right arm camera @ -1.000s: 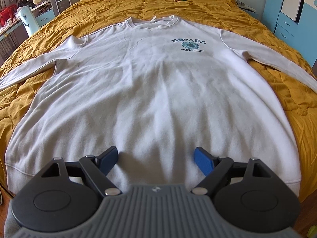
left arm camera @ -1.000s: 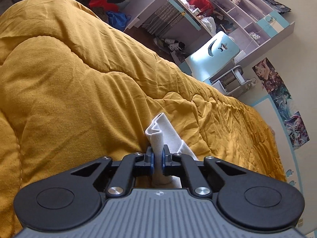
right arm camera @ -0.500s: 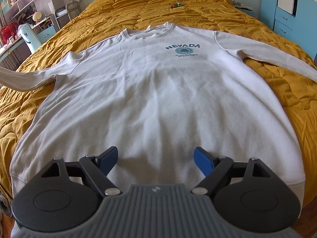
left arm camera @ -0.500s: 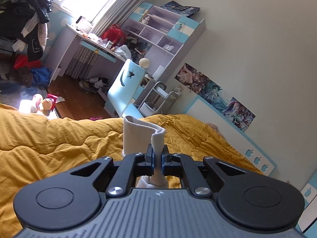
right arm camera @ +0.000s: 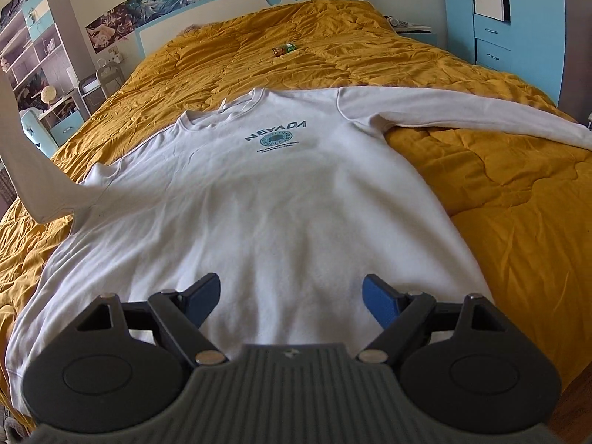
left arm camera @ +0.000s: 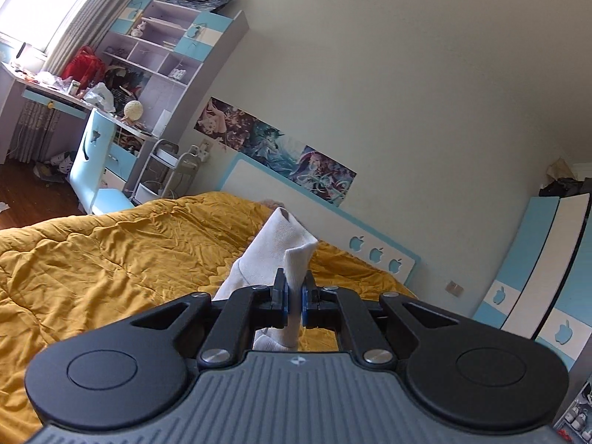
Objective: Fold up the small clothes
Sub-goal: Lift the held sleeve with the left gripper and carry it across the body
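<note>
On the yellow quilt (right arm camera: pixel 499 199), a white sweatshirt (right arm camera: pixel 259 203) spread flat, chest print up; its left sleeve (left arm camera: pixel 275 244) raised off the bed, pinched at the cuff by the left gripper (left arm camera: pixel 293 301). Likely the first fold: carrying that sleeve inward across the chest. Right gripper (right arm camera: pixel 290 296) hovering over the hem, fingers wide apart, holding nothing.

Sweatshirt (right arm camera: pixel 281 199) lies flat on the bed (right arm camera: pixel 499 203), collar far, hem near. Its right sleeve (right arm camera: pixel 462 111) stretches right across the quilt; left sleeve (right arm camera: pixel 22 170) rises off the bed at left. Small packet (right arm camera: pixel 285 49) on the quilt beyond the collar. Headboard (right arm camera: pixel 229 11) far, shelving (right arm camera: pixel 33 44) far left, wardrobe (right arm camera: pixel 499 11) far right.
</note>
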`<state>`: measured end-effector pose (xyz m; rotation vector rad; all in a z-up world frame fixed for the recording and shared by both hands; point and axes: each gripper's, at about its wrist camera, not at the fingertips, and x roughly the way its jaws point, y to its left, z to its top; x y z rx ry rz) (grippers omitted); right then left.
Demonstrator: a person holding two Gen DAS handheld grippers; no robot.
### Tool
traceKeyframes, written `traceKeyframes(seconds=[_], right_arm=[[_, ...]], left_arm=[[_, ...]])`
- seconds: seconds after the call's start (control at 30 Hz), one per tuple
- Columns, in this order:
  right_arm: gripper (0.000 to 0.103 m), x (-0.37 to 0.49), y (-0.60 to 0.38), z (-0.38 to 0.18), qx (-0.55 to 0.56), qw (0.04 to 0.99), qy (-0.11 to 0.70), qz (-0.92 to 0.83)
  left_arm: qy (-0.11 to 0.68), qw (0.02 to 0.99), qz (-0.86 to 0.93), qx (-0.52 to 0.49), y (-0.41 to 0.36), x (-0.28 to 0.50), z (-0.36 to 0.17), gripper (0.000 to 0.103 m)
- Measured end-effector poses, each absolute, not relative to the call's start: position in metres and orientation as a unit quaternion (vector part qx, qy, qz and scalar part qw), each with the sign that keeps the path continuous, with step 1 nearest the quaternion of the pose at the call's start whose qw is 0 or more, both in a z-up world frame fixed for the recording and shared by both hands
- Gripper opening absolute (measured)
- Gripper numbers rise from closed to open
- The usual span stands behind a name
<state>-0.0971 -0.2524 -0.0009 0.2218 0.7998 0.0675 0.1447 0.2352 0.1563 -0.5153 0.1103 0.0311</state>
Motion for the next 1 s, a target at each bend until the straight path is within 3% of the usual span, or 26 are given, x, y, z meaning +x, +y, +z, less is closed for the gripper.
traceKeyframes(seconds=[0.47,0.93,1.0], right_arm=[[0.080,-0.045,-0.307,-0.021,0.076,0.935,0.344,0.038],[0.082,-0.077,-0.304,-0.033,0.097,0.937,0.333,0.047],[0.083,-0.075,-0.300,-0.035,0.085,0.937,0.335,0.045]], left_arm=[[0.136,0.951,-0.092,-0.263,0.062,0.199,0.087,0.006],[0.233,0.945,-0.164,-0.160,-0.072,0.202,0.023,0.006],[0.281,0.929,-0.207,-0.120,-0.087,0.206,0.016,0.018]])
